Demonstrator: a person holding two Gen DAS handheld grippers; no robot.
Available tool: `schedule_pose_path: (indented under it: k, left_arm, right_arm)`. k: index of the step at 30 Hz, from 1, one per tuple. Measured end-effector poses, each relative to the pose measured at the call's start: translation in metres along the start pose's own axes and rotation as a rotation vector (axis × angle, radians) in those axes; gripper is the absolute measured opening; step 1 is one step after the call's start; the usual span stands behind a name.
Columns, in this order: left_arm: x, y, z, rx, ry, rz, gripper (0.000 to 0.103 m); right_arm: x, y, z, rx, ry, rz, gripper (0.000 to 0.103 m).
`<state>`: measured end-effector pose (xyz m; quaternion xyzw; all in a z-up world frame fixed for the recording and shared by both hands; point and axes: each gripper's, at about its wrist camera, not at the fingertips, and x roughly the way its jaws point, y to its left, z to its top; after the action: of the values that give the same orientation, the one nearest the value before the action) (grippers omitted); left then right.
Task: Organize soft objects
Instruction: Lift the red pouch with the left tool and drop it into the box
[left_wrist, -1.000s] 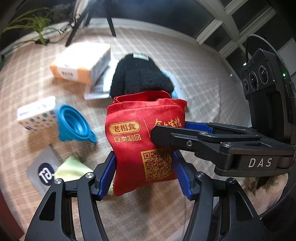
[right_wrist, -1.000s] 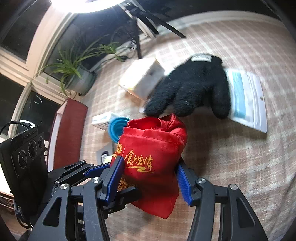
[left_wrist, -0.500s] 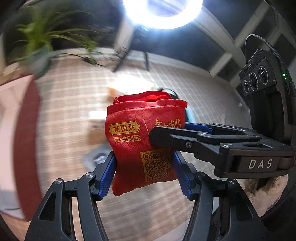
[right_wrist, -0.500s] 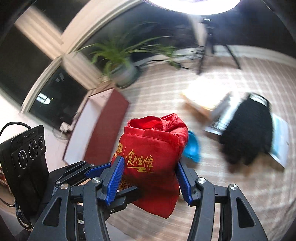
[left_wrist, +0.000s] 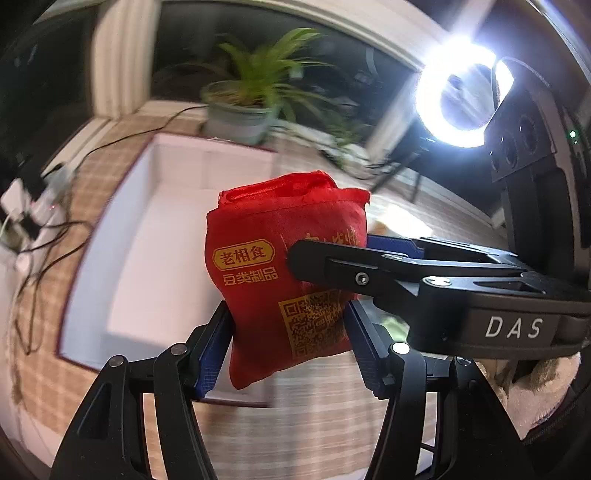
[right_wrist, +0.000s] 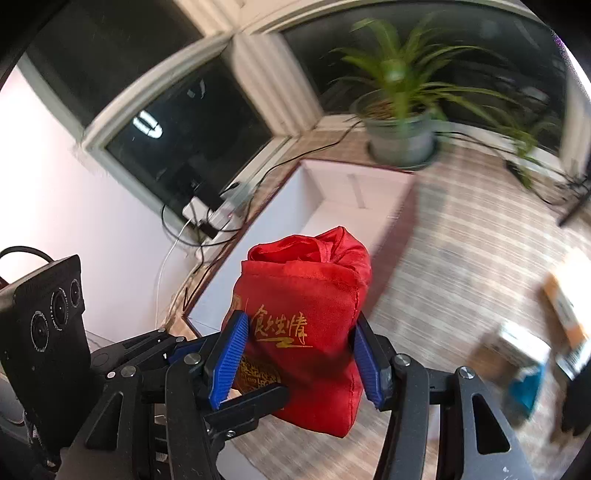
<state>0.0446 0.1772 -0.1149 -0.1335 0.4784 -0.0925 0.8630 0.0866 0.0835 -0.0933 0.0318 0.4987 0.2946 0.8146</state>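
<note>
Beyond your grippers, a checked tablecloth (left_wrist: 325, 417) holds an open white box (left_wrist: 155, 258), and your left gripper (left_wrist: 284, 347) and right gripper (right_wrist: 299, 358) both clamp the red pouch (left_wrist: 284, 273) midair, likely mid-carry; next, lower it inside.

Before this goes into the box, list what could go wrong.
1. Both grippers, left and right, pinch the one red pouch; pulling them apart could strain its fabric or slip one grip.
2. The white box sits by loose cables and a potted plant; a wide swing might snag them.
</note>
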Motion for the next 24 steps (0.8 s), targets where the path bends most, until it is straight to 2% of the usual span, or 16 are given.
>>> schedule_pose_path:
  k: [5,9,15,24]
  left_arm:
    - [0.010,0.041,0.006,-0.071,0.025,0.021,0.059]
    - [0.019,0.066,0.007,-0.103,0.053,0.027,0.059]
    - [0.029,0.075,0.006,-0.103,0.084,0.038,0.060]
    - [0.037,0.076,0.009,-0.117,0.093,0.063,0.060]
  right_arm:
    - [0.046,0.036,0.015,-0.054,0.054,0.009,0.052]
    - [0.078,0.045,0.022,-0.057,0.105,0.012,0.052]
    - [0.108,0.043,0.029,-0.034,0.152,0.003,0.052]
    - [0.125,0.035,0.035,-0.031,0.173,-0.027,0.054]
